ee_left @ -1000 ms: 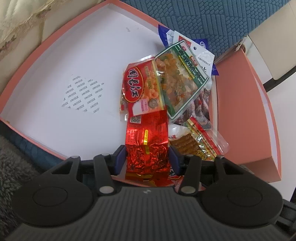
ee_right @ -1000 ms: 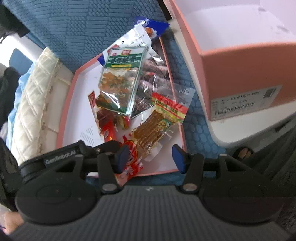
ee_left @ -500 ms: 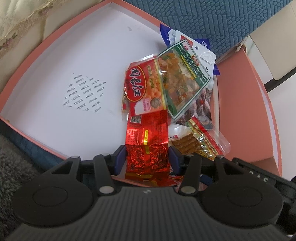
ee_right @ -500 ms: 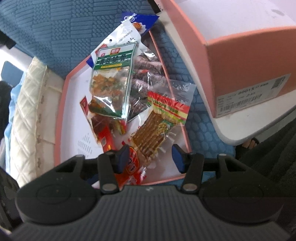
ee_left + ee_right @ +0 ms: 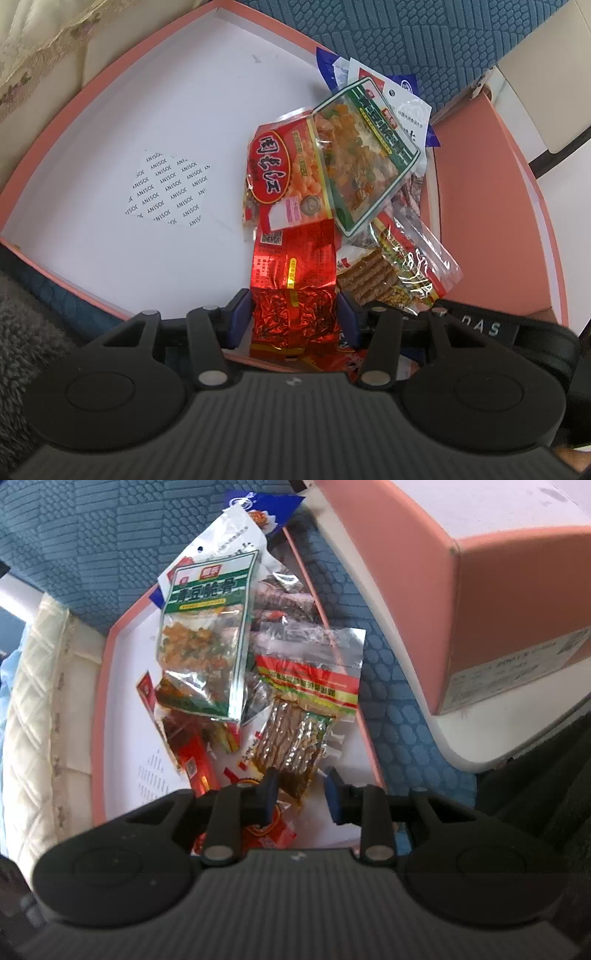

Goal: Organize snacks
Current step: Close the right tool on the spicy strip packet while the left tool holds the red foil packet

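The left gripper (image 5: pixel 293 319) has its two blue fingers (image 5: pixel 238 319) pressed on the sides of a shiny red foil packet (image 5: pixel 294 291), so it is holding that packet by its crinkly bottom end, likely so the packet can be lifted off the pile. The right gripper (image 5: pixel 300 790) has its fingers apart with a gap between them, and the low end of the brown stick snack bag (image 5: pixel 295 738) sits in that gap, but the fingers do not look pressed on it; it seems ready to grab this bag. All the snacks lie in a heap at one side of the pink box lid (image 5: pixel 110 92), which has a white inside with lots of bare room. On top lies a green bag of crunchy bits (image 5: pixel 364 162), next to a red bag of orange peanuts (image 5: pixel 284 177). A pink box (image 5: pixel 509 590) stands close by on the right.
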`<state>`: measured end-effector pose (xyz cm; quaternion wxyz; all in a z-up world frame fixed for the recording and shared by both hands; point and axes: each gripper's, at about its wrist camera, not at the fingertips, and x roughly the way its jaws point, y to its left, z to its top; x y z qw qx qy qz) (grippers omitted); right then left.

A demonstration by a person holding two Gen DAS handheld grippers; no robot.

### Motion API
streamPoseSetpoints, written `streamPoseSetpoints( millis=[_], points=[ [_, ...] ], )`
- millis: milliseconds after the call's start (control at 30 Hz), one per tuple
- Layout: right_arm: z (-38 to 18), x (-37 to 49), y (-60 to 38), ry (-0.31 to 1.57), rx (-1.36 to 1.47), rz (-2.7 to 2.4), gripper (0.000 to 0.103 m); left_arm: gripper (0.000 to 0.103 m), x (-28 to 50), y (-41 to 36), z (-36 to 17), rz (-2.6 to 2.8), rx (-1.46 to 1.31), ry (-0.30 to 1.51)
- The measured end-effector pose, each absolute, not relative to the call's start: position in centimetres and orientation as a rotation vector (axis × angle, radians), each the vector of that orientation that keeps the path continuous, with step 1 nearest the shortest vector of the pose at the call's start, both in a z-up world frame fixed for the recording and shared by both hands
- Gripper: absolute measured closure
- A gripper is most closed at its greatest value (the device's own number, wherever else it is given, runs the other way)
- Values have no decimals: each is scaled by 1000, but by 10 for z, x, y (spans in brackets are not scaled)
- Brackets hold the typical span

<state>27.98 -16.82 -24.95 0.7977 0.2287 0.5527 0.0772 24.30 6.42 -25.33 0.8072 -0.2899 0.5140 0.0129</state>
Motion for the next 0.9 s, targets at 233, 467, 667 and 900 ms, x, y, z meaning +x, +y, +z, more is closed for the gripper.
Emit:
streamPoseSetpoints(
  millis=[233,467,667,900],
  points=[
    [-248,283,-167,1128,524,255,88,47,243,64,-254,23,-618,1097],
    [-233,280,-166,1083,436,292,92,47,238,67,-249,32,-627,1080],
    [-209,270,-179,1041,347,326,94,47,226,60,-227,32,-607,1031],
    [-188,259,-196,1021,316,332,96,47,212,46,-204,39,-608,997]
  ],
)
